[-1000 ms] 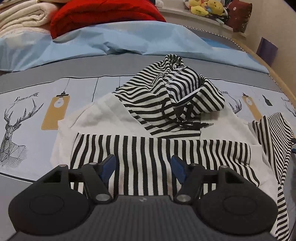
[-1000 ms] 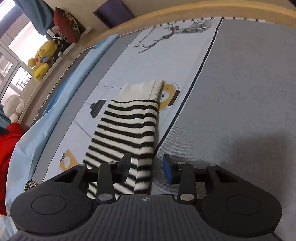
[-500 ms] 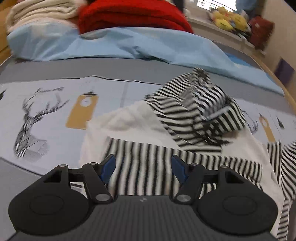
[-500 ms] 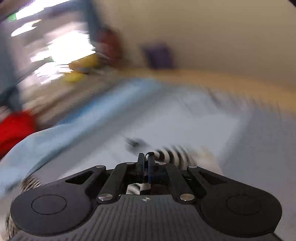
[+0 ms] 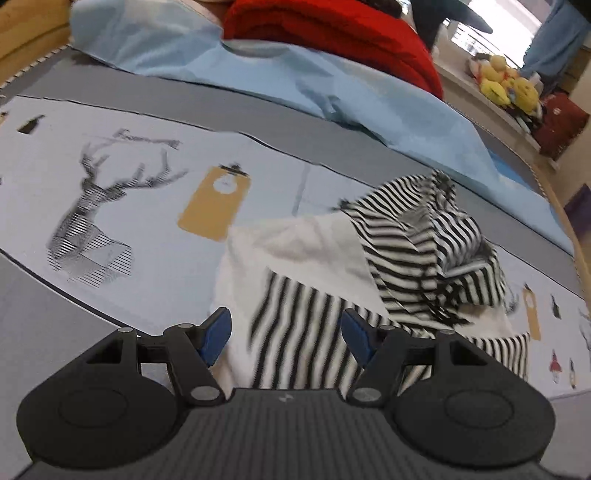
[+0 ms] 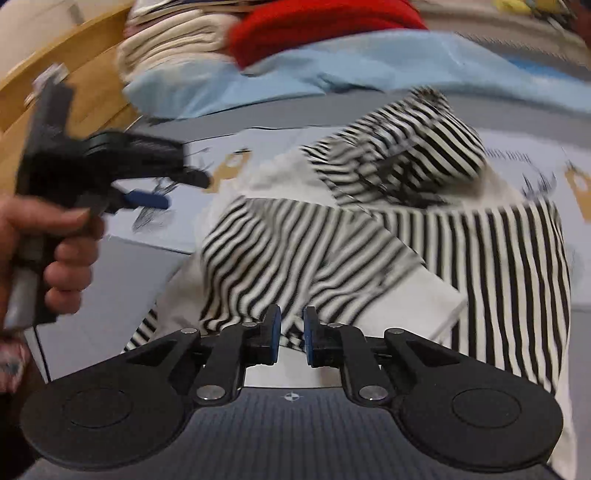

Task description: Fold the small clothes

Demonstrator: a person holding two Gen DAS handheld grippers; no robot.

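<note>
**Right sleeve carried over the hoodie body**

Since a second ago the striped sleeve (image 6: pixel 306 254) has left the flat bedspread at the right and now lies across the white body of the hoodie (image 5: pixel 306 251), blurred with motion. Hood (image 5: pixel 443 240) bunched at the far side, second sleeve stretched across the near edge. Right gripper (image 6: pixel 291 338) sits just near of the folded sleeve, its jaws a narrow gap apart and opening; no cloth pinched between the pads. Left gripper (image 5: pixel 284 336) hangs at the garment's left edge, jaws wide, gripping nothing; a hand (image 6: pixel 55 251) grips its handle. Garment rests on a grey bedspread (image 5: pixel 147 206) printed with a deer and tan tags. Farther off: pale blue sheet (image 5: pixel 332 88), red blanket (image 5: pixel 332 33), cream blankets (image 6: pixel 173 40), yellow plush toys (image 5: pixel 506 81) on a ledge at far right.
</note>
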